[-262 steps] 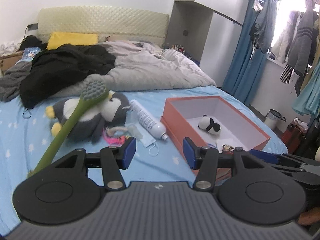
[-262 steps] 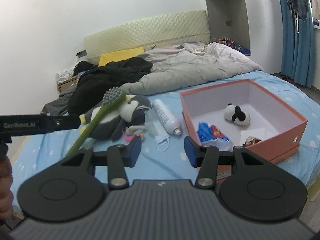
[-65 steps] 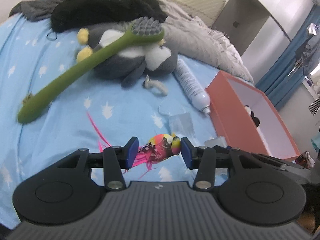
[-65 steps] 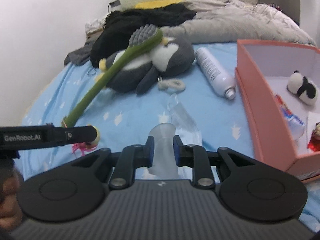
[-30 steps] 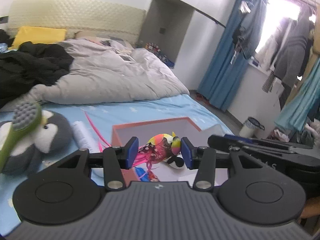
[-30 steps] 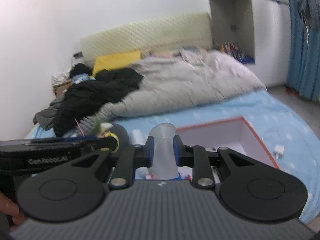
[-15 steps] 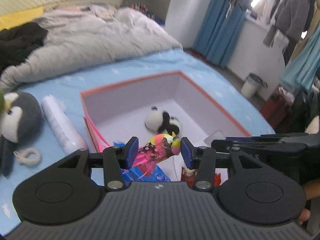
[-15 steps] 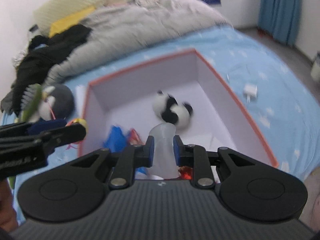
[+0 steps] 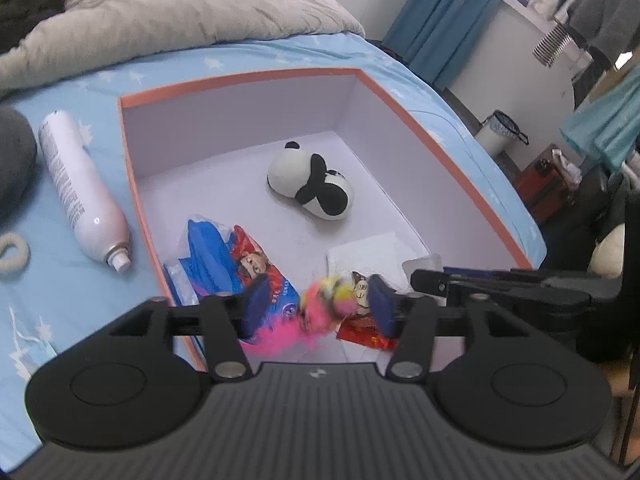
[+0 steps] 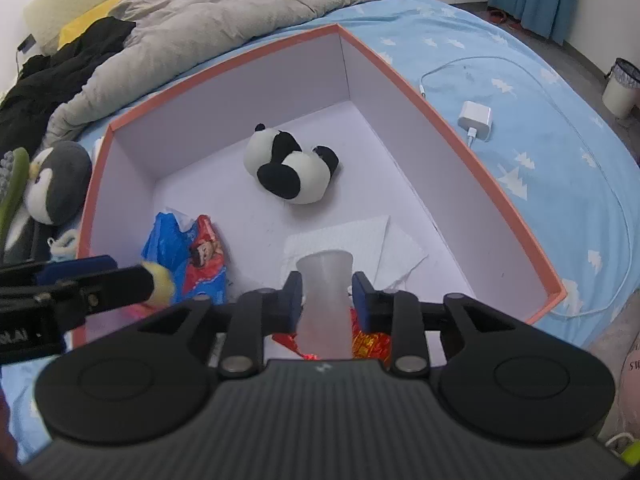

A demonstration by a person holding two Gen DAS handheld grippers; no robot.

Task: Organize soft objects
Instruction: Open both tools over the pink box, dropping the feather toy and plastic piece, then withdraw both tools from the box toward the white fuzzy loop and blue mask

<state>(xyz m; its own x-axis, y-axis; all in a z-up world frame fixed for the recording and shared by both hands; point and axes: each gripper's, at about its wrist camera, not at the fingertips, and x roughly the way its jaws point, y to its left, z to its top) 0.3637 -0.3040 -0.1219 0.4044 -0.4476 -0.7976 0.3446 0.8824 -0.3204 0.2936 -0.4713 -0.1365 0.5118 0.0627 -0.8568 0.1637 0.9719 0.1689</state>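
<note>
- The bed (image 10: 520,92), under a blue sheet with white tree shapes, carries everything ahead of both tongs; a grey duvet (image 9: 160,8) is heaped at its far side.
- The orange box (image 9: 440,148) with white inner walls sits open just below and ahead of both tongs.
- A panda plush (image 10: 290,170) lies on the box floor, straight ahead of the right tongs and well apart from them.
- A white spray bottle (image 9: 78,184) lies on the sheet outside the box, to the left of the left tongs.
- A blue and red packet (image 9: 228,256) lies in the box just ahead of the left tongs' left finger.
- The left tongs (image 9: 316,306) have just been opening and stand spread; the pink feathered toy (image 9: 320,308) is blurred between them, free of both pads, over the box.
- The right tongs (image 10: 325,300) have just been opening too; the clear soft cup (image 10: 324,300) stands between them over the box, with a gap visible at the right pad.
</note>
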